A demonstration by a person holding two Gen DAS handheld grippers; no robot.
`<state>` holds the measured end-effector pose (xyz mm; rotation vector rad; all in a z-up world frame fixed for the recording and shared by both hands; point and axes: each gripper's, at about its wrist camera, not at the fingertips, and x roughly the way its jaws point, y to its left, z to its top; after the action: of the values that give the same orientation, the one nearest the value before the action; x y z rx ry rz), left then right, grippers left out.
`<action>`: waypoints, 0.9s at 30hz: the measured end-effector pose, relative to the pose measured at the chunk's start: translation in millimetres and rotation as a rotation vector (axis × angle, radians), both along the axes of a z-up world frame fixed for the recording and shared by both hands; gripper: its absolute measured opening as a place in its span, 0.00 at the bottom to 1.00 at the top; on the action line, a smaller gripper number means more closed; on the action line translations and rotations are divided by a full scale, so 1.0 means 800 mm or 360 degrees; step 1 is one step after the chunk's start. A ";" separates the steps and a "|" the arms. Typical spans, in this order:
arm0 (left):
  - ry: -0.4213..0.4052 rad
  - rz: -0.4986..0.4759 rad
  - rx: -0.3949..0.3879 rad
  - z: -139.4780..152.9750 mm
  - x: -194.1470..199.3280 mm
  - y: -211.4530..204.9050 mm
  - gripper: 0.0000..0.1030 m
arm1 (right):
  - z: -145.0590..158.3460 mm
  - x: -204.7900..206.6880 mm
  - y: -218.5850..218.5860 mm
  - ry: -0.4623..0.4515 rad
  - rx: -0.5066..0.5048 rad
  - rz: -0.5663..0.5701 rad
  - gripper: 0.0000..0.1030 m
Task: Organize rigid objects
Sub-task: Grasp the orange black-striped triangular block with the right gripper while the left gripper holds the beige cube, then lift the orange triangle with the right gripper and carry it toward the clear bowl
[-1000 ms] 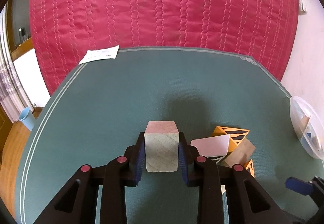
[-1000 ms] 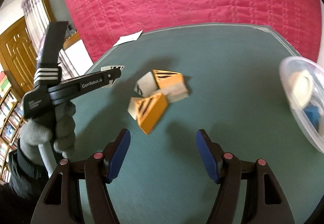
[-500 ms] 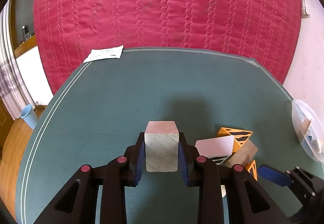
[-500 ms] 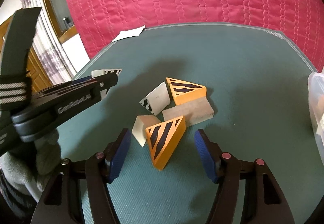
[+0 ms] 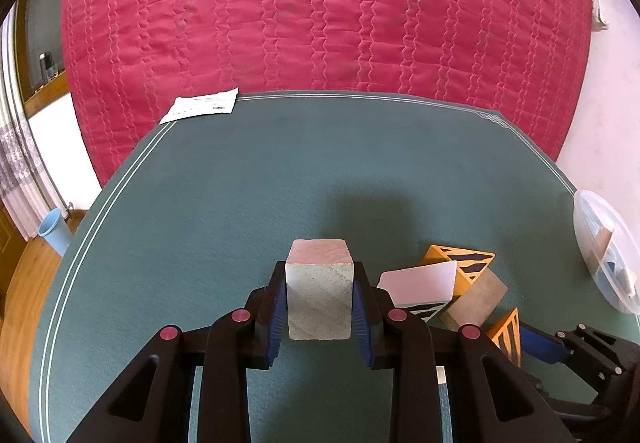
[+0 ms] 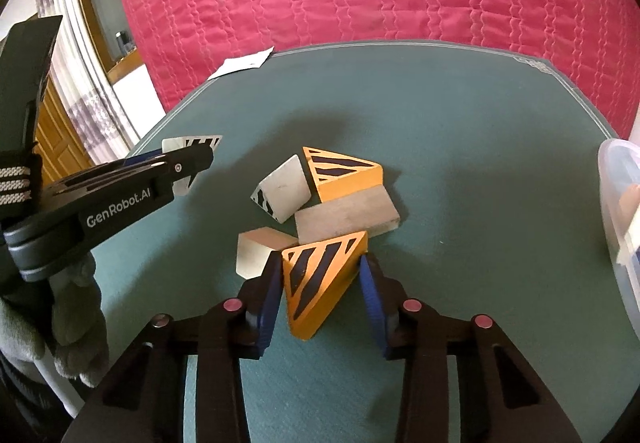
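My left gripper (image 5: 320,303) is shut on a plain wooden cube (image 5: 319,299) and holds it above the green table mat (image 5: 240,203). My right gripper (image 6: 320,283) has its jaws close around an orange striped wedge (image 6: 320,283) that lies on the mat; both pads touch its sides. Behind it lie a plain wooden slab (image 6: 346,217), a second orange striped wedge (image 6: 342,173), a white striped wedge (image 6: 282,193) and a pale small block (image 6: 256,249). The left gripper (image 6: 192,163) also shows in the right wrist view, at left.
A clear plastic tub (image 5: 604,251) holding several pieces stands at the mat's right edge; it also shows in the right wrist view (image 6: 620,223). A white paper (image 5: 202,109) lies at the far left corner. A red quilt (image 5: 320,11) hangs behind the table.
My right gripper moved forward to the nearest orange wedge and its jaws closed in around it. The left gripper kept hold of the cube and barely moved.
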<state>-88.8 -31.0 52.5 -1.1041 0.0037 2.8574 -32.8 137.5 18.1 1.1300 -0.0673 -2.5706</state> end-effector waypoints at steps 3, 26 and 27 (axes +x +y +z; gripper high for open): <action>0.0003 -0.0010 -0.0001 0.000 0.000 0.001 0.30 | 0.002 0.007 0.008 0.0007 -0.0003 -0.0008 0.36; 0.0109 -0.0158 -0.0102 0.009 0.030 0.047 0.30 | 0.021 0.055 0.079 0.0086 -0.0110 -0.0168 0.36; 0.0113 -0.0163 -0.0111 0.010 0.032 0.049 0.30 | 0.021 0.056 0.082 0.0089 -0.0114 -0.0176 0.36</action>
<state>-63.1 8.3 60.3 -0.9830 0.1608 2.8228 12.1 202.8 34.9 1.0550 -0.2129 -2.6720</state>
